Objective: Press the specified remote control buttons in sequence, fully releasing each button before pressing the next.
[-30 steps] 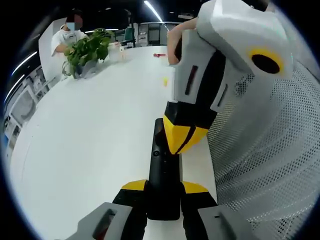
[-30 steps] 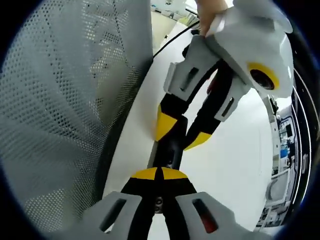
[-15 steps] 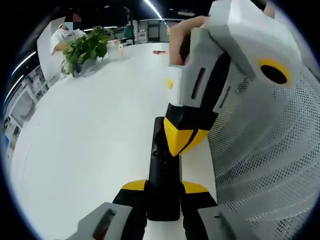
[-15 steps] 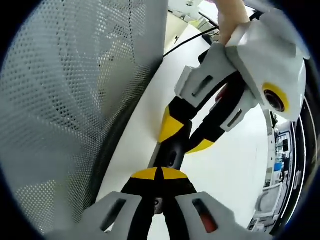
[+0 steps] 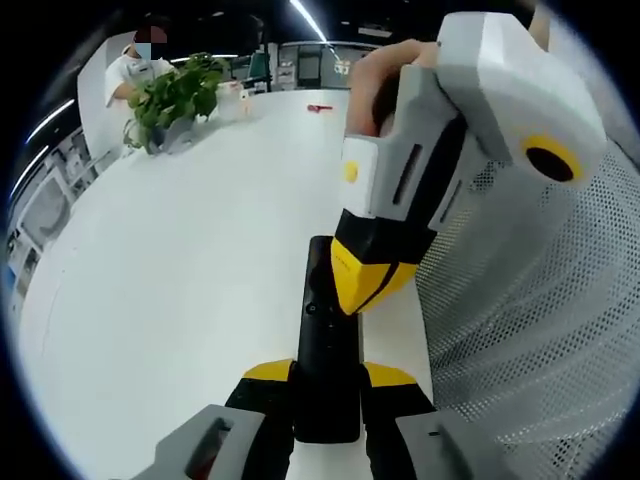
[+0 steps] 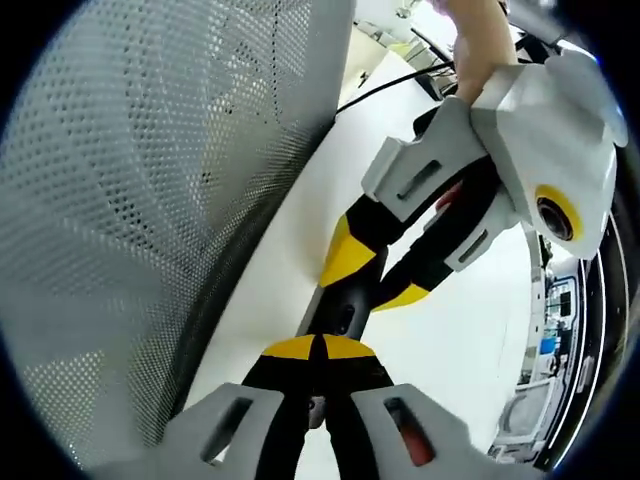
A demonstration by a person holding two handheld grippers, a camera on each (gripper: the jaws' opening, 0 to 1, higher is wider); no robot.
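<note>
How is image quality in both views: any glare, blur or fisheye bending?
Left gripper view: even light, remote sharp, white table bright without blown glare, its far edge bowed by the fisheye. Right gripper view: mesh panel close and soft, curved by distortion; the hand-held gripper tips are crisp.

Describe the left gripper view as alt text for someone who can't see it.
The left gripper clamps a black remote control lying on a white table, while the right gripper comes down with its yellow tips on the remote. A potted plant stands far off.
</note>
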